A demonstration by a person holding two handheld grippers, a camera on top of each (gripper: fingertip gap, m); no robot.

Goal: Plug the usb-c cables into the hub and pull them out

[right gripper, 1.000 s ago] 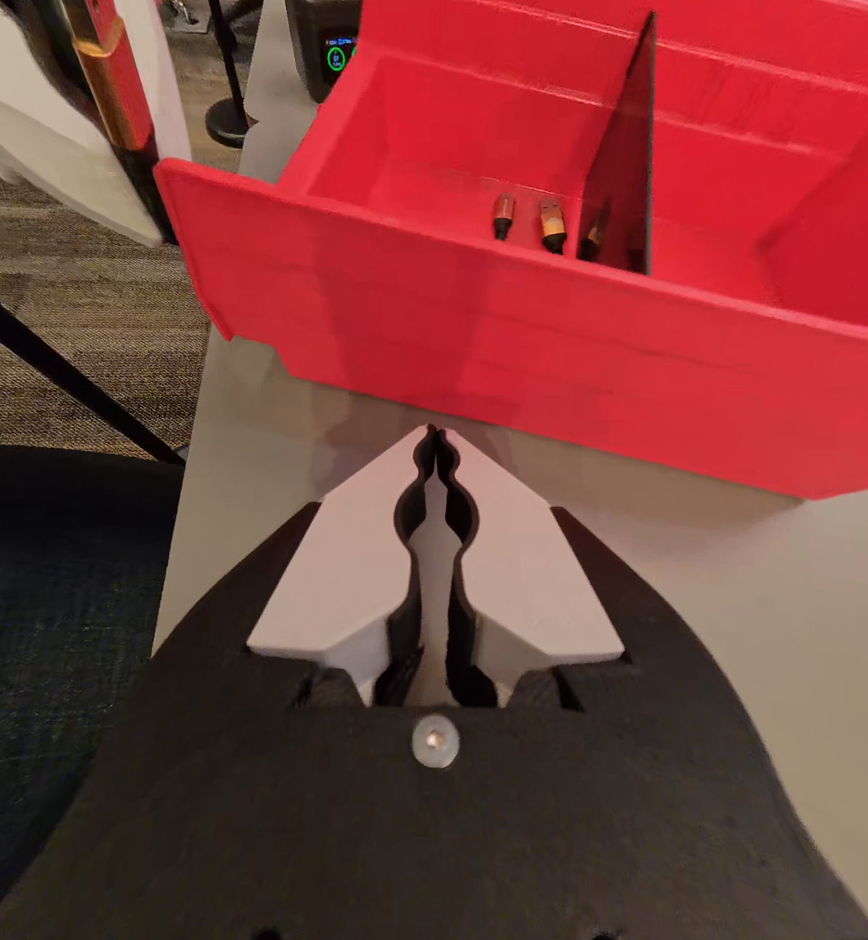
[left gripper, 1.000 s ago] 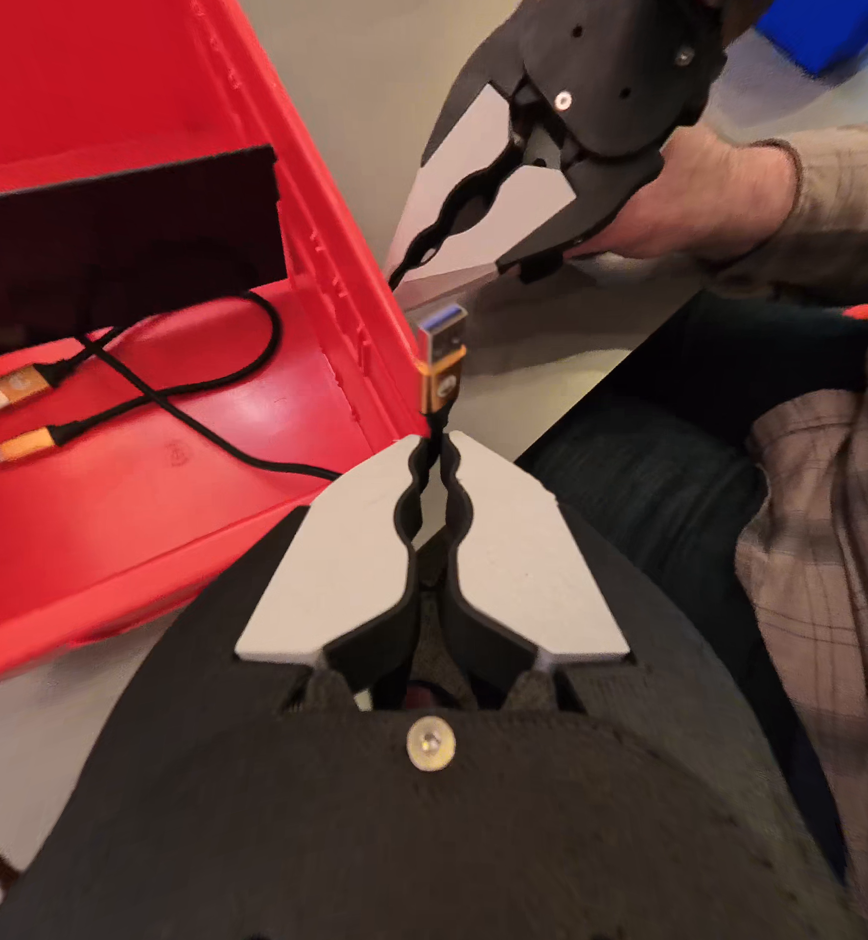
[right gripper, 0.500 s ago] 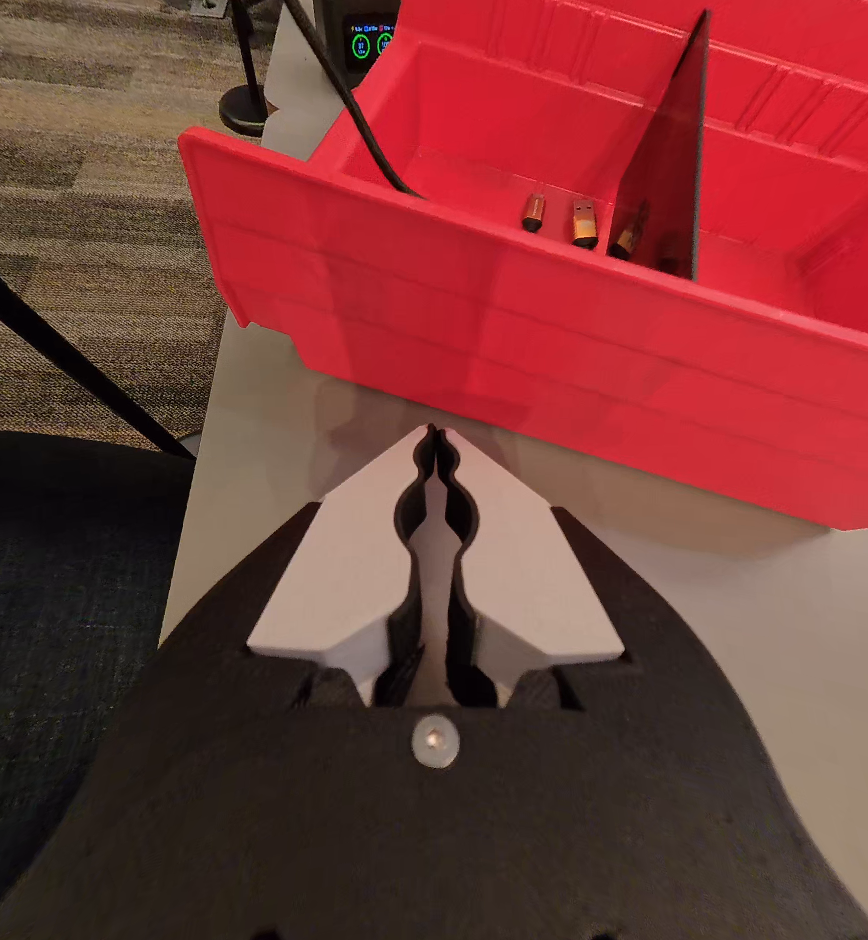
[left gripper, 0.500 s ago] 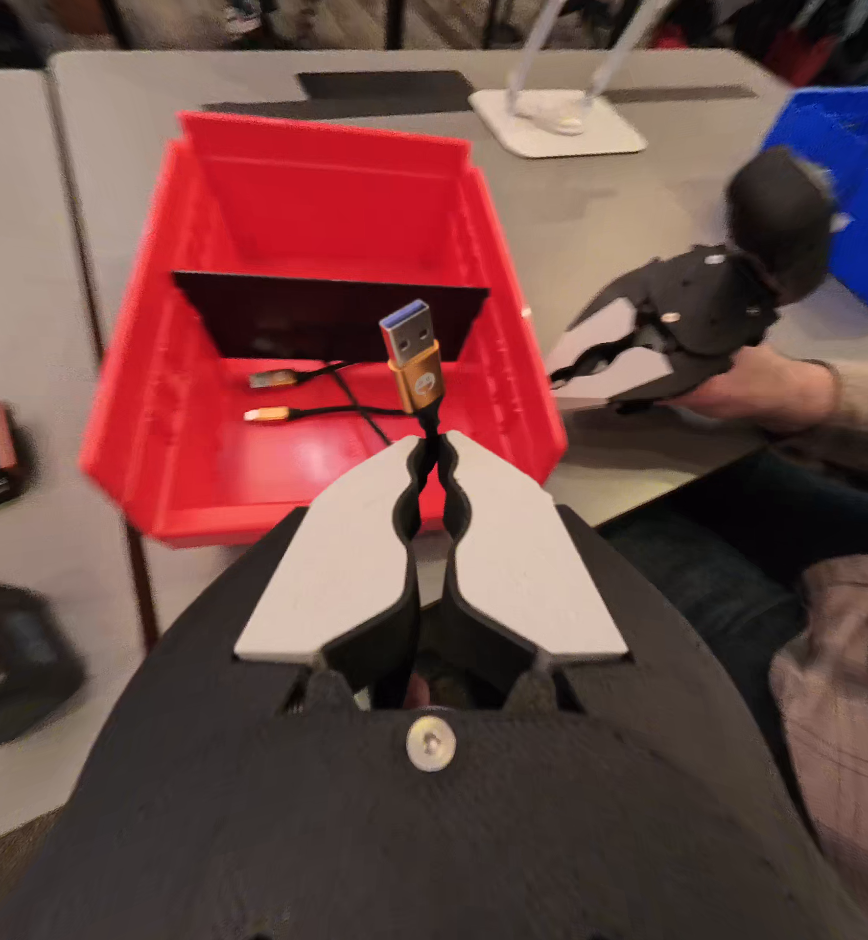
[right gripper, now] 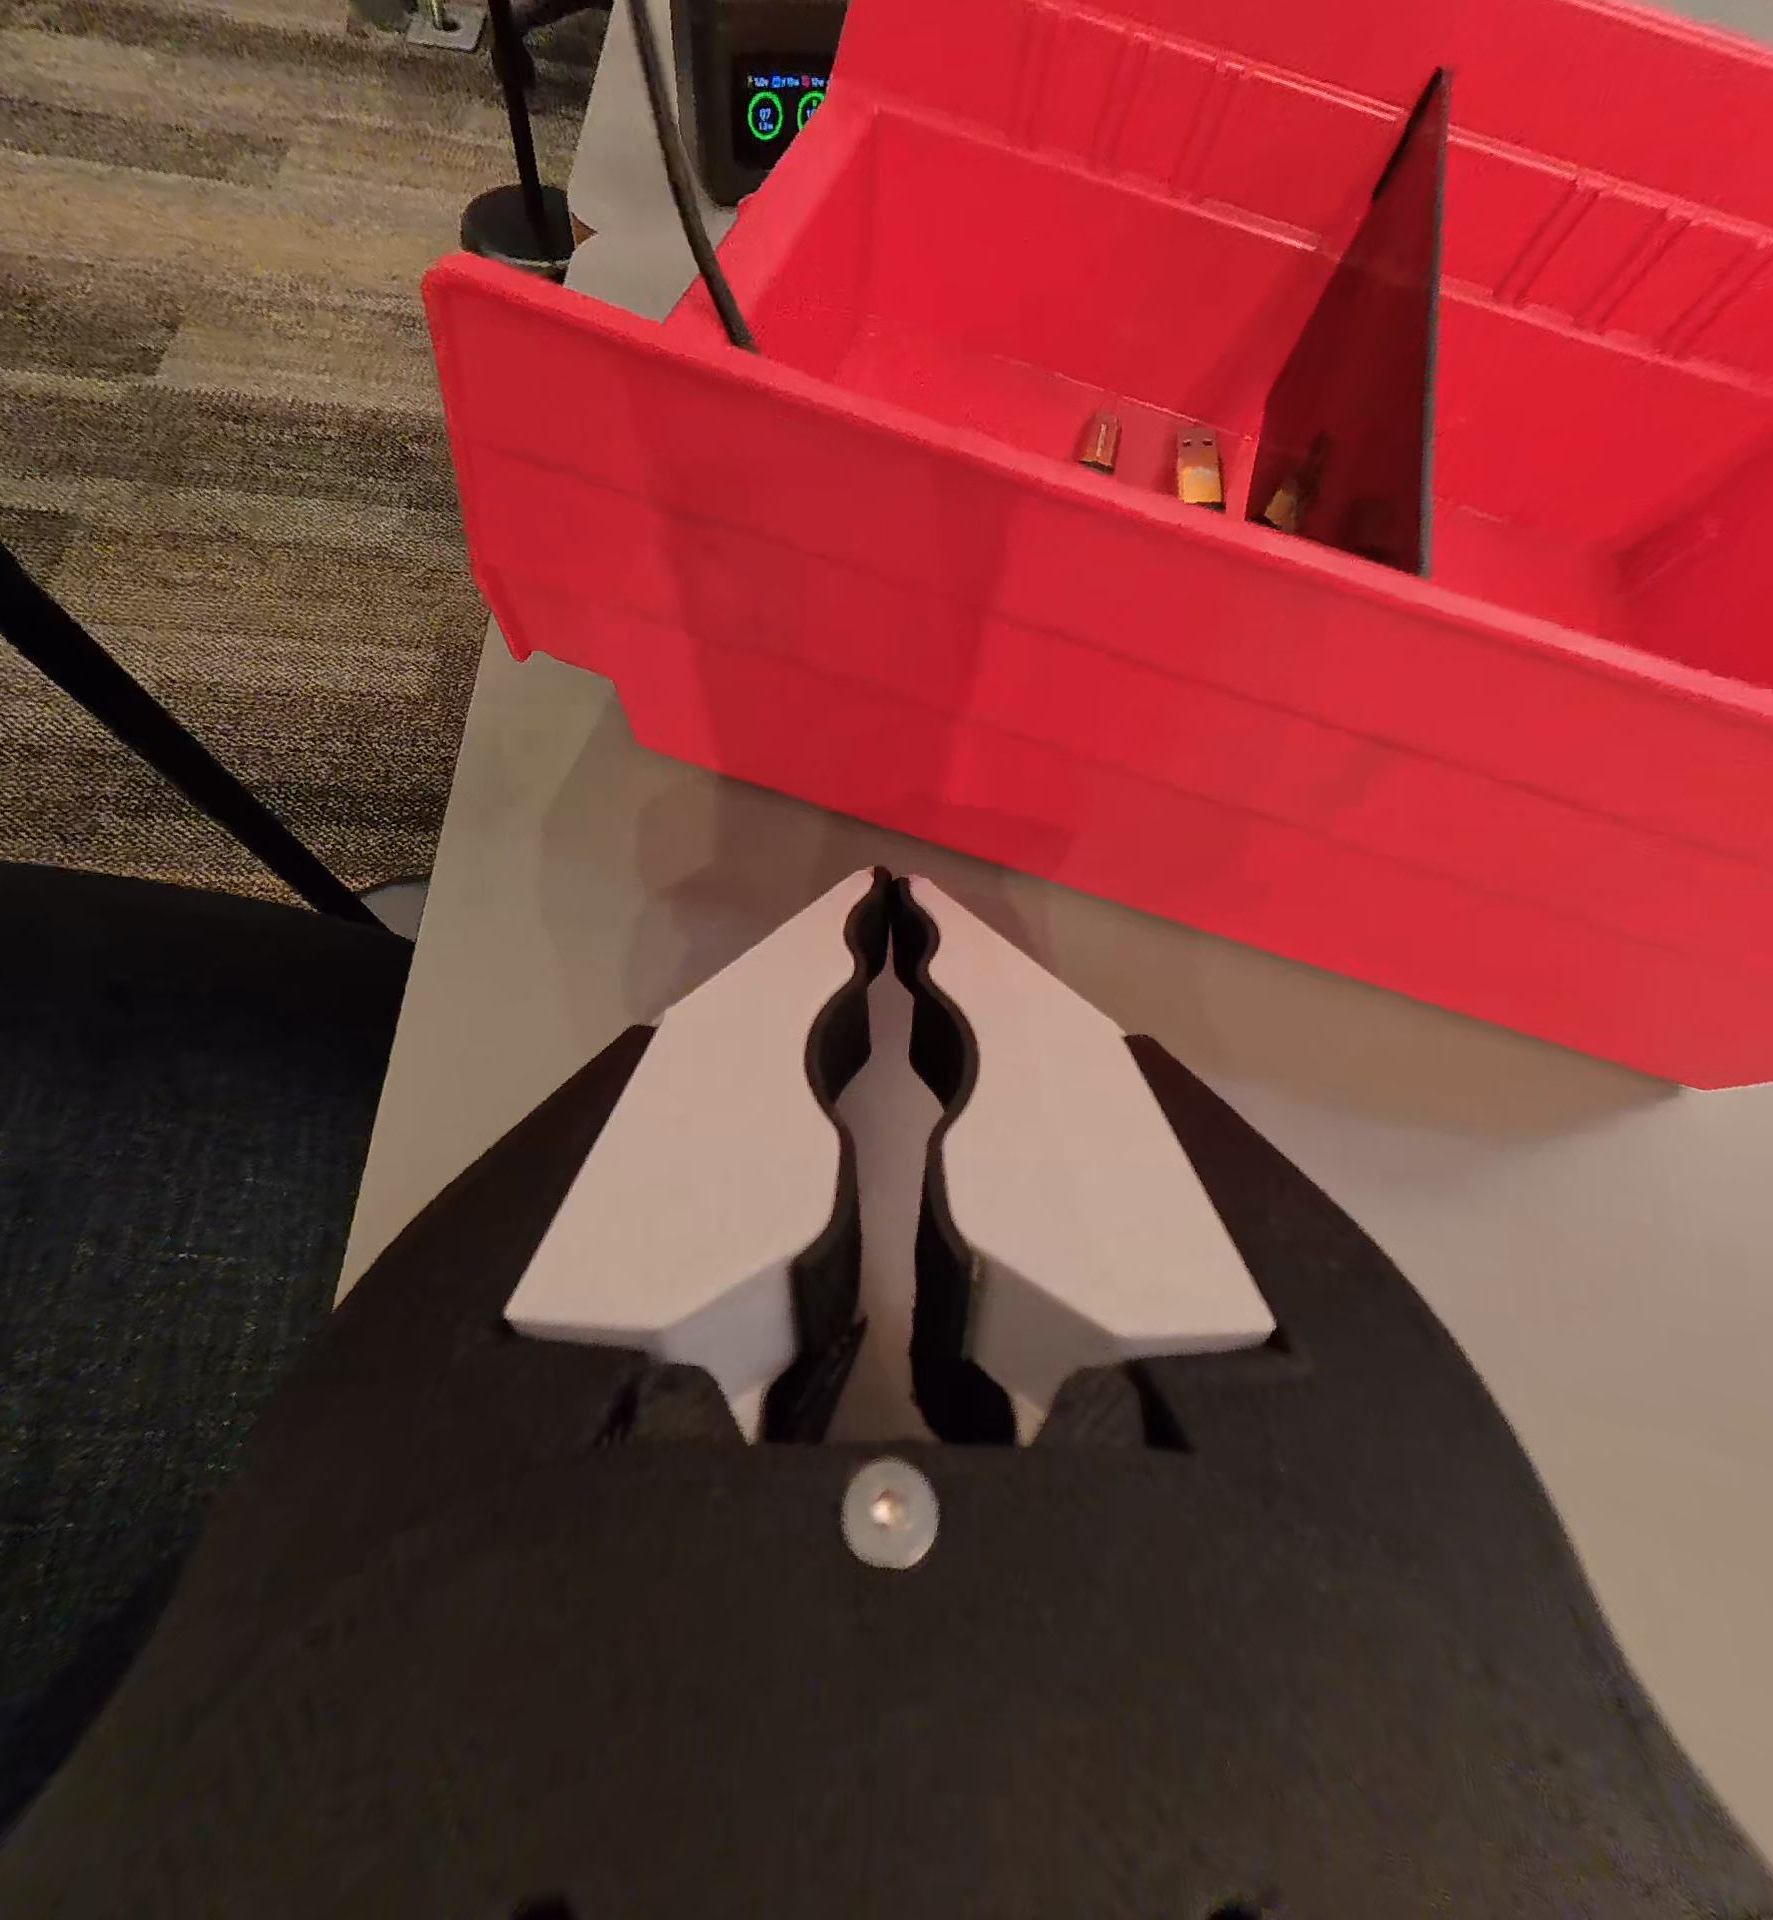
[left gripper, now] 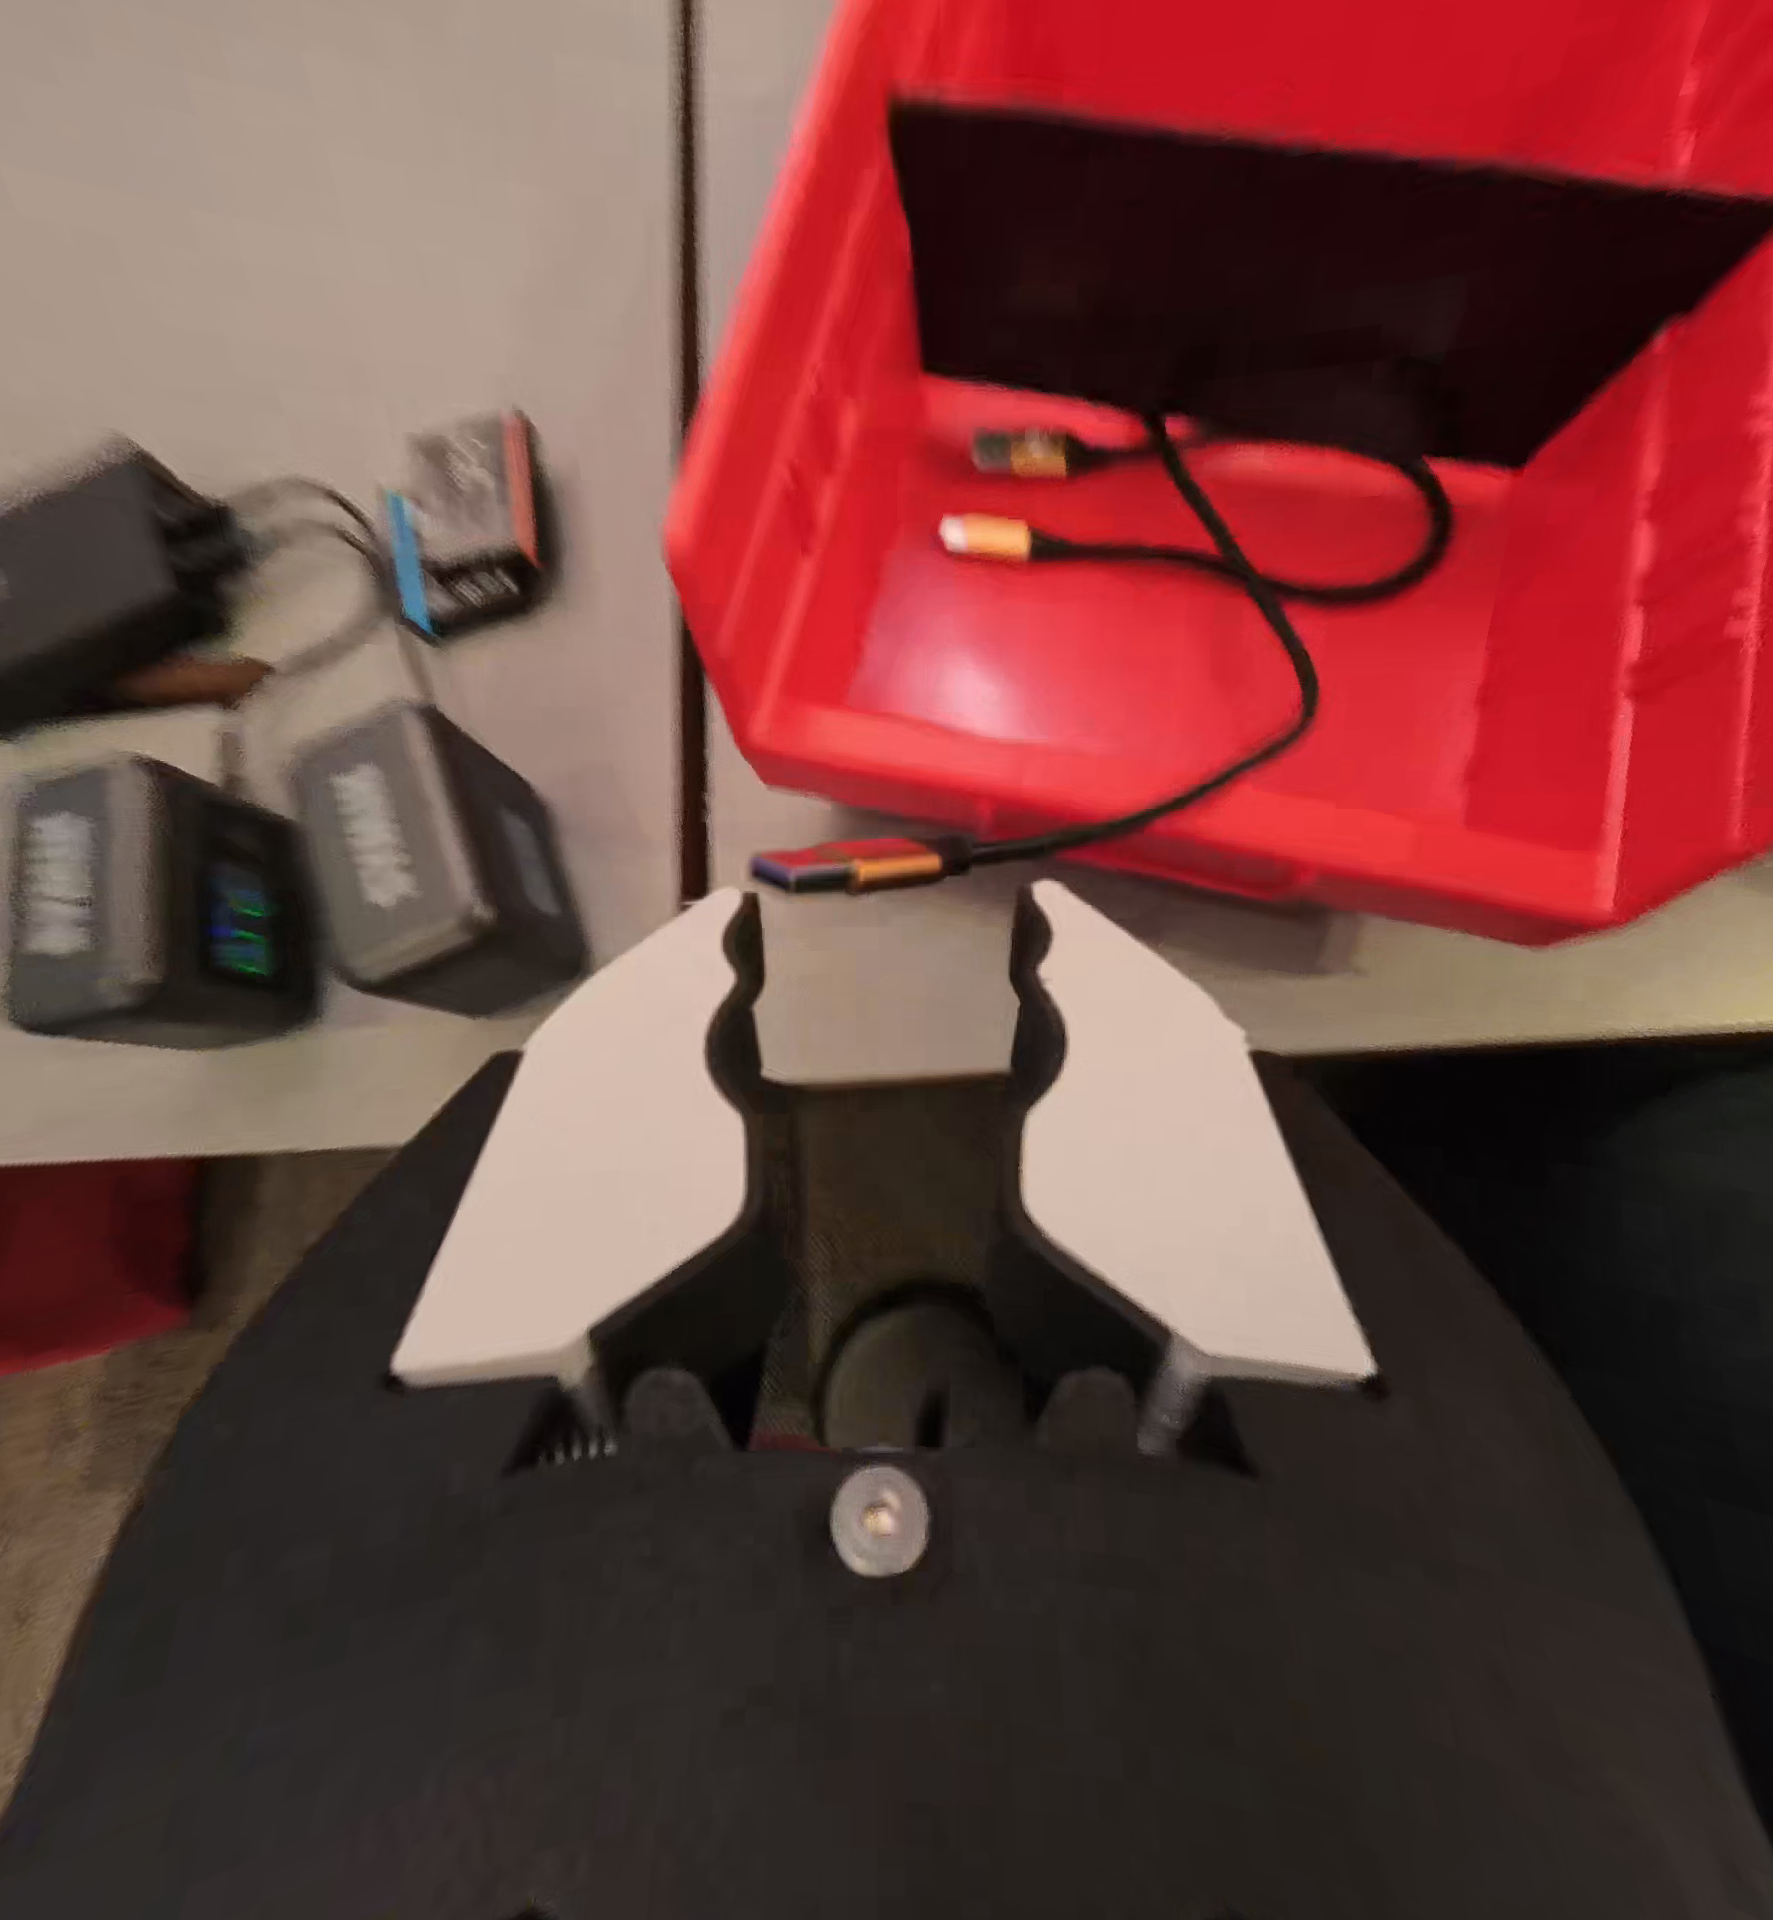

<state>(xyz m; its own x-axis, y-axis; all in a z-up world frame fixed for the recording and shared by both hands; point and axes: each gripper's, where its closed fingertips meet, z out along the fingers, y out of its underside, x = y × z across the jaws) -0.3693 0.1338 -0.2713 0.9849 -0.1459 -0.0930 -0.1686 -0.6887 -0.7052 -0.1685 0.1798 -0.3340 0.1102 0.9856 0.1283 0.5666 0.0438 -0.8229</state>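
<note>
Half a second ago the left gripper point(left gripper: 884, 914) was clamped on the black cable just behind its gold plug point(left gripper: 851, 865); now its fingers stand wide apart with nothing between them, and the plug lies free just beyond the fingertips, outside the red bin point(left gripper: 1692, 727), just past the bin's near wall; its cable point(left gripper: 1277, 665) runs back over that wall and into the bin. So the cable has been let go, which I read as the end of a carry or of a pull-out, not the start of a plug-in.

Two more gold plugs point(left gripper: 986, 538) lie on the bin's floor, on the near side of the black divider point(left gripper: 1277, 291), their cables passing under it; in the right wrist view they show as small gold ends point(right gripper: 1199, 468) beside the divider.

The right gripper point(right gripper: 887, 888) has not changed; its fingers are together at the tips and hold nothing, and it rests over the table point(right gripper: 1484, 1299) just short of the bin's point(right gripper: 1069, 665) long side wall, as it did a second ago.

To the left of the bin sit several dark grey boxes point(left gripper: 425, 842), blurred; which of them is the hub I cannot tell. The freed plug points toward them; my guess is that it needs a fresh grip before it can go into any port.
</note>
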